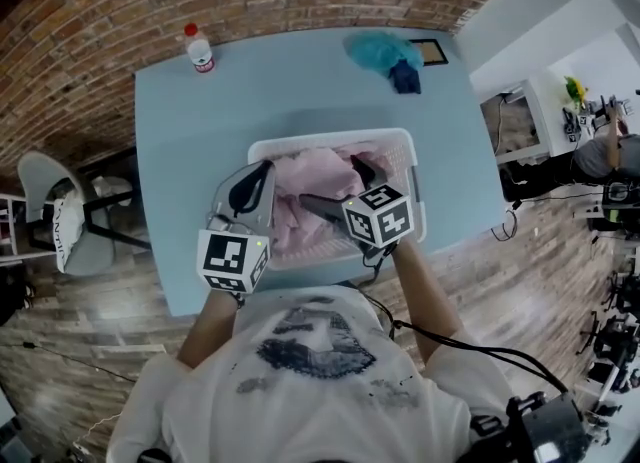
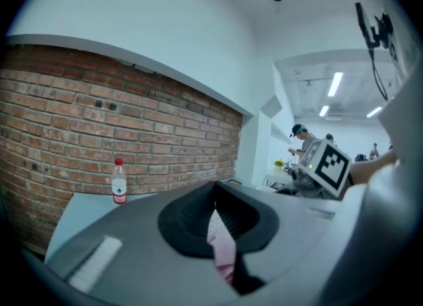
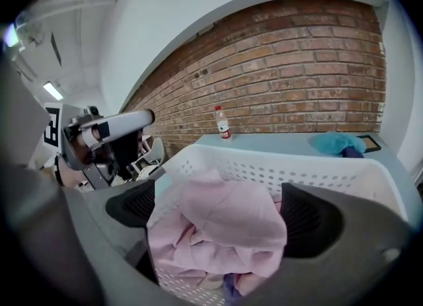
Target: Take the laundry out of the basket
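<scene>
Grasping: left gripper [image 1: 258, 183] pinches pink cloth [image 3: 228, 209]; right gripper [image 1: 340, 187] gapes wide astride it, gripping nothing. Next: close, lift from basket [image 3: 297, 166].

laundry [image 2: 222, 248] mostly hidden inside left tongs [image 2: 215, 213]

Crumpled pink laundry [image 1: 312, 181] lies heaped in the white perforated basket [image 1: 330, 137] at the surface's [image 1: 280, 91] 6 o'clock edge.

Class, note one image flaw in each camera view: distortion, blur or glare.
Head view: fisheye bows the table edges, corners go dark. Left gripper view: near jaws soft, bottle sharp, ceiling lights glare. Right gripper view: brick wall curves, pink garment slightly blurred.
</scene>
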Motion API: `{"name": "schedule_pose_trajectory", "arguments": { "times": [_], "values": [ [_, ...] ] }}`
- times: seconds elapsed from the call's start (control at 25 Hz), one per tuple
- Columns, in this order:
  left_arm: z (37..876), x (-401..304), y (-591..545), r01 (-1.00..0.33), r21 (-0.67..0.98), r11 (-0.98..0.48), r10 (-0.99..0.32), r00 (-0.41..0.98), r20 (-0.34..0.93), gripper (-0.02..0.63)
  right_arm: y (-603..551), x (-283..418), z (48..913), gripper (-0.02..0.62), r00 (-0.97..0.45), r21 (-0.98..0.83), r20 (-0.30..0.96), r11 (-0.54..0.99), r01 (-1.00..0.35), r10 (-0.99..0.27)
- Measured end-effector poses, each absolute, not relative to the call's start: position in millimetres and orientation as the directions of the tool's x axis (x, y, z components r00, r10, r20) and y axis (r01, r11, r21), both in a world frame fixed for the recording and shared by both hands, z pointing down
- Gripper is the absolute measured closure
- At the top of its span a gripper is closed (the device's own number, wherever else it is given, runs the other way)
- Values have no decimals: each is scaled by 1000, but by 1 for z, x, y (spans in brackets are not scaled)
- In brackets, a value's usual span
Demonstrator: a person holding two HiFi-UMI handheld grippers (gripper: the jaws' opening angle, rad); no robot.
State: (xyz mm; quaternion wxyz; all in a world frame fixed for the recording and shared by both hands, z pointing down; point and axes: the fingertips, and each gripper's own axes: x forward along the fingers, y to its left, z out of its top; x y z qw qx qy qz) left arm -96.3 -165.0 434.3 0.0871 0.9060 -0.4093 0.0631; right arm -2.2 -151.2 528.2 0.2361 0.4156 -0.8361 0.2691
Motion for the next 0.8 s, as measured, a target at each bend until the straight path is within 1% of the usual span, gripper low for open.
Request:
{"name": "schedule_pose_trajectory", "arguments": {
  "times": [0.2, 0.4, 0.72, 0.8],
  "values": [
    [438, -95, -170, -759, 109, -642, -733, 649, 202, 615, -152, -5, 554, 6, -541, -223, 690, 570, -791, -480],
    [442, -94, -173, -765, 109, -634, -735, 641, 221, 615, -156, -3, 586, 6, -501, -180, 761, 609, -773, -411],
    [445, -100, -181, -780, 111, -616, -746, 623, 236, 615, -156, -13, 633, 6, -473, -209, 836, 636, -743, -278],
    [446, -102, -183, -785, 113, -610, -749, 617, 240, 615, -156, -13, 644, 6, -462, -207, 848, 638, -741, -261]
  ]
}}
